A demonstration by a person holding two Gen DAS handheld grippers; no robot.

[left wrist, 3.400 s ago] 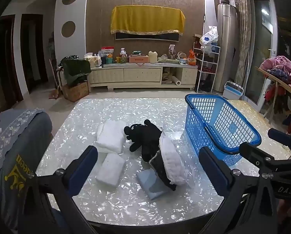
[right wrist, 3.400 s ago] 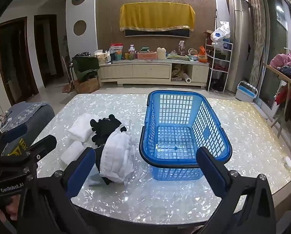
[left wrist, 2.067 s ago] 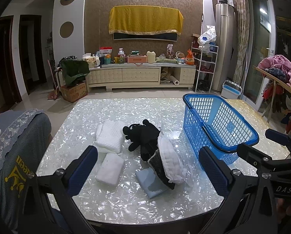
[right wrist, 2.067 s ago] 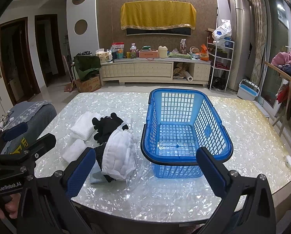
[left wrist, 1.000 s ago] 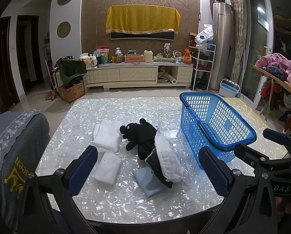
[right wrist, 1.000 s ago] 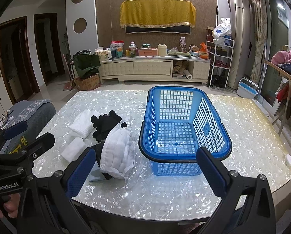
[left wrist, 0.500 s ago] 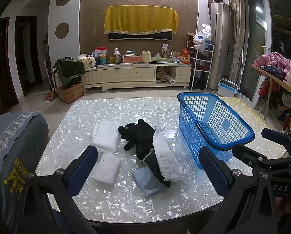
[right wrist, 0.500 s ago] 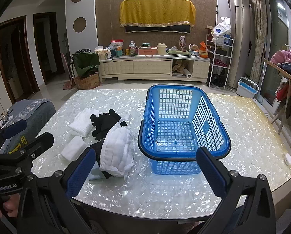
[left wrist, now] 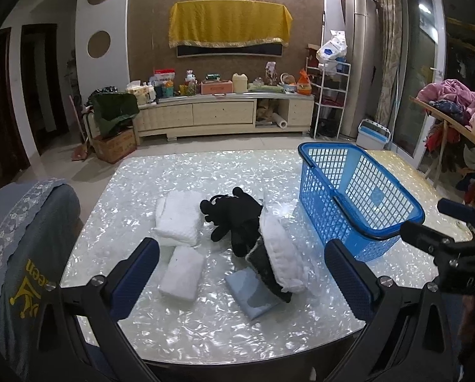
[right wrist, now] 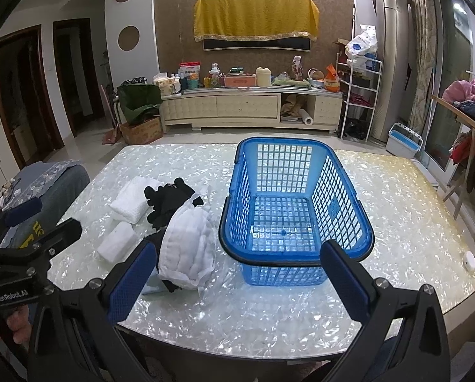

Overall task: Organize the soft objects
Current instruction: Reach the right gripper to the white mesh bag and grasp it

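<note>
A pile of soft things lies on the pearly table: a folded white towel [left wrist: 178, 218], a small white pad [left wrist: 182, 272], a black plush toy [left wrist: 234, 219], a white quilted bundle [left wrist: 283, 259] over dark cloth, and a light blue cloth [left wrist: 251, 293]. An empty blue plastic basket [left wrist: 358, 203] stands to their right; it also shows in the right wrist view [right wrist: 296, 210]. My left gripper [left wrist: 242, 281] is open and empty above the table's near edge, in front of the pile. My right gripper [right wrist: 237, 278] is open and empty in front of the basket.
The table's front edge [right wrist: 237, 347] runs just below both grippers. A grey covered chair [left wrist: 24, 248] stands at the left. A small white round object [right wrist: 469, 258] lies near the table's right edge. A TV cabinet [left wrist: 224, 114] stands far behind.
Both grippers have drifted slightly, so the pile and basket shifted a little in view. Nothing was taken hold of or moved on the table.
</note>
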